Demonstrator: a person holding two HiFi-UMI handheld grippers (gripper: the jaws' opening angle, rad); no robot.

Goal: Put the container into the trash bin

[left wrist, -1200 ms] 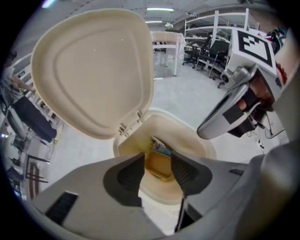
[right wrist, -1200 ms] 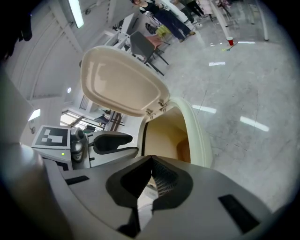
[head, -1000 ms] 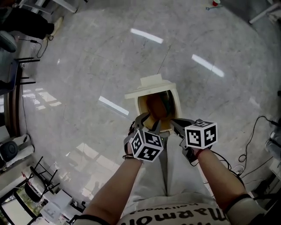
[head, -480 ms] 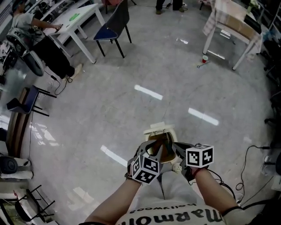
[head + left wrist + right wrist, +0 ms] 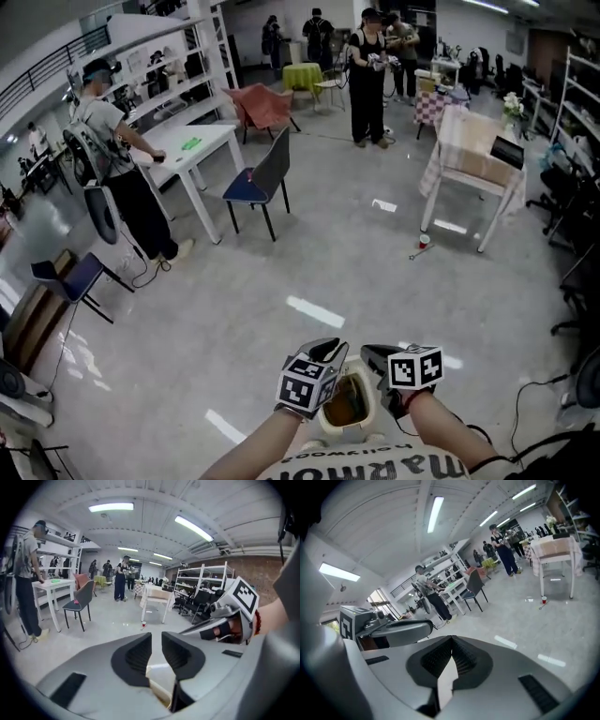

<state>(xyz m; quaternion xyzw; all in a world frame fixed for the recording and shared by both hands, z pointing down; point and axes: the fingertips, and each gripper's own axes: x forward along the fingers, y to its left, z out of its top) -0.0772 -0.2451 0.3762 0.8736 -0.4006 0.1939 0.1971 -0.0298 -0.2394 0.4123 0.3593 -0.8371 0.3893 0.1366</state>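
A cream, open-topped container (image 5: 349, 405) with a brown inside hangs just in front of my body, carried between both grippers. My left gripper (image 5: 326, 354) grips its left rim; in the left gripper view its jaws (image 5: 156, 645) are closing, with the cream rim (image 5: 159, 679) pinched between them. My right gripper (image 5: 378, 358) is on the right rim; in the right gripper view it (image 5: 452, 648) is shut on the thin white wall (image 5: 446, 679). No trash bin can be made out in any view.
A white table (image 5: 187, 150) with a person (image 5: 108, 141) beside it and a dark chair (image 5: 262, 178) stand ahead on the left. A cloth-covered table (image 5: 473, 155) stands at the right, a red cup (image 5: 424, 241) on the floor beside it. People (image 5: 370, 56) stand at the back.
Both grippers have come up from the floor with the container between them. The head view has swung from the floor up to the room.
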